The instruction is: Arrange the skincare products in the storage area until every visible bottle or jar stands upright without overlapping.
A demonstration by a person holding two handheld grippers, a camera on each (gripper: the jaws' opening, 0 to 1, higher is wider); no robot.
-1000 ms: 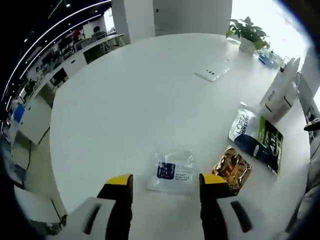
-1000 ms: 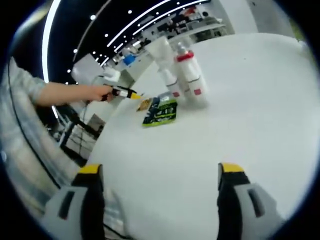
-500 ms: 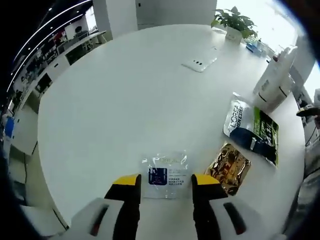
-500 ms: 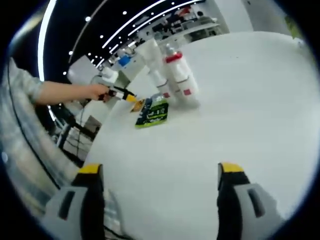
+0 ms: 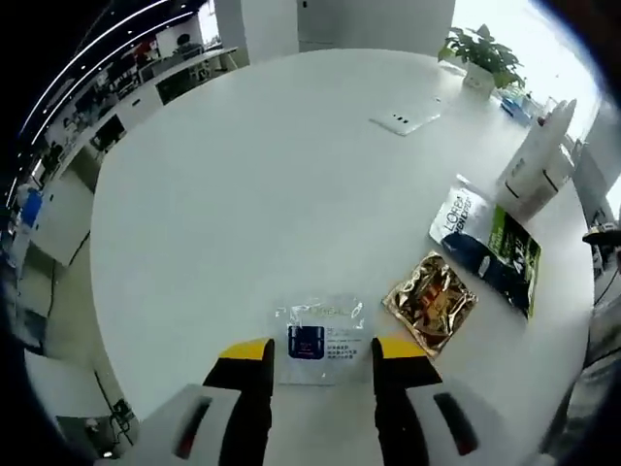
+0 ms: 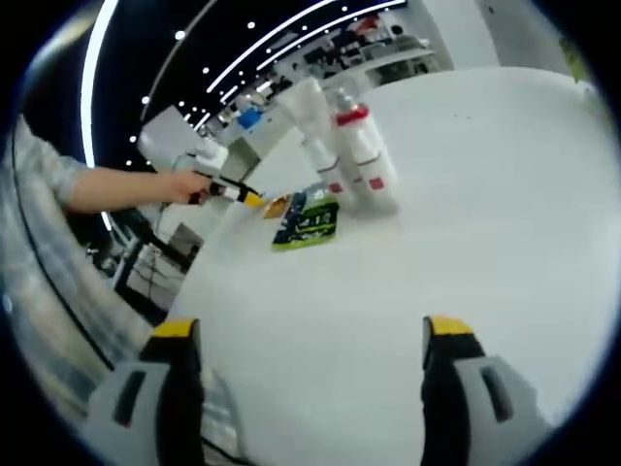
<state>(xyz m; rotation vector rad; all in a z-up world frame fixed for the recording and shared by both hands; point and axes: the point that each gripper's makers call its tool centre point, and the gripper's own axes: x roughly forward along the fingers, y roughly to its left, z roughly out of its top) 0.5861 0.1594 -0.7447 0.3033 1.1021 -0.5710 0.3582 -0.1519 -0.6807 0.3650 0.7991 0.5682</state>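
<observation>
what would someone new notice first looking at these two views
The left tool with yellow-tipped jaws straddles a clear flat sachet with a dark blue label on the big round white table. Beside it lie a crinkled gold foil sachet and a green-and-black L'Oreal pouch. In the right gripper view, upright white bottles with red bands stand behind that pouch.

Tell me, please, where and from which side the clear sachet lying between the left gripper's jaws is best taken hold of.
Grip the clear sachet by its near short edge, coming in low along the table from the left gripper side. It lies flat and thin, so there is nothing to pinch from above. That near edge already sits between the open jaws, while the gold sachet crowds its far-right corner.
</observation>
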